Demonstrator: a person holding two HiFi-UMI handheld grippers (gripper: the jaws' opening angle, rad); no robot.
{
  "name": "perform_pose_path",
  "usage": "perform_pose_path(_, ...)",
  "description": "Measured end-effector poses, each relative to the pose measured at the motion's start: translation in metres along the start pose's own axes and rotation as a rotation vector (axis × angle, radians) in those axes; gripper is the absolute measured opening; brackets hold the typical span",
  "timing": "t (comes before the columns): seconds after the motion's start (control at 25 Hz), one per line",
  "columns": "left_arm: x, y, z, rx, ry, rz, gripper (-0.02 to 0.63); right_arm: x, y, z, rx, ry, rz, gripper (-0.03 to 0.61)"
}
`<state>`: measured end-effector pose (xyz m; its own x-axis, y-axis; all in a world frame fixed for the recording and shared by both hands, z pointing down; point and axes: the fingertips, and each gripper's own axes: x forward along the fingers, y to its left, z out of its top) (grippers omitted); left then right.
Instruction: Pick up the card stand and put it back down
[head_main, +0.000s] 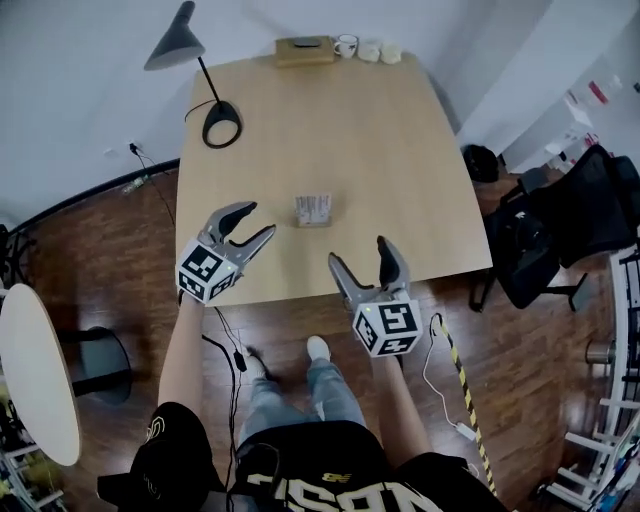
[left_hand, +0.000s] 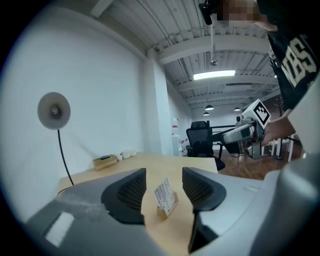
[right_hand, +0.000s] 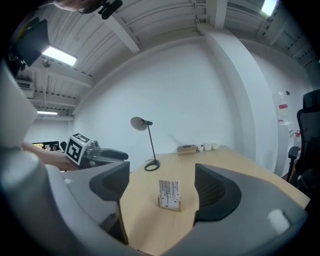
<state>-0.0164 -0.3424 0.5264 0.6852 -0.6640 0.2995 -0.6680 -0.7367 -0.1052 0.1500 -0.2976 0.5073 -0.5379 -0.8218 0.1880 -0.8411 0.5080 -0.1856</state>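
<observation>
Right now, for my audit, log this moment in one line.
left gripper open, empty; right gripper open, empty; card stand on table

I see a black lamp (head_main: 221, 125) at ten o'clock on the surface (head_main: 400, 180), a wooden box (head_main: 305, 49) and white mug (head_main: 346, 45) at twelve.

Lighting's easy here: ceiling strip lights (left_hand: 214, 75) keep everything evenly bright, blown out white themselves, and the counter (head_main: 300, 110) only shows soft, faint shadows. Both gripper views are heavy fisheye, black at the corners, straight lines bowing. Up close my left hand-held gripper (left_hand: 164, 172) and right hand-held gripper (right_hand: 162, 170) look smeary, out of focus. Head view curves near its edges.
</observation>
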Motion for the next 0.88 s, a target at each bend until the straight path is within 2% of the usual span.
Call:
perform_pose_path(0.2, -0.066, -0.012, 0.062, 0.013, -0.106, 0.208, 0.238, 0.001, 0.029, 0.034, -0.017, -0.057, 0.095, 0.407)
perform_pose_path(0.4, -0.154, -0.055, 0.097, -0.018, -0.202, 0.337, 0.24, -0.051, 0.087, 0.051, -0.045, -0.097, 0.084, 0.407)
perform_pose_path(0.48, -0.182, -0.071, 0.108, -0.055, -0.267, 0.375, 0.269, -0.072, 0.104, 0.06, -0.073, -0.127, 0.055, 0.407)
perform_pose_path(0.56, -0.208, -0.095, 0.106, -0.086, -0.297, 0.408, 0.327, -0.099, 0.121, 0.059, -0.078, -0.139, 0.031, 0.407)
perform_pose_path(0.68, -0.242, -0.138, 0.091, -0.083, -0.296, 0.426, 0.385, -0.144, 0.157, 0.042, -0.09, -0.13, 0.01, 0.407)
perform_pose_path(0.88, -0.289, -0.197, 0.083, -0.078, -0.286, 0.429, 0.413, -0.21, 0.22, 0.025, -0.125, -0.133, -0.009, 0.407)
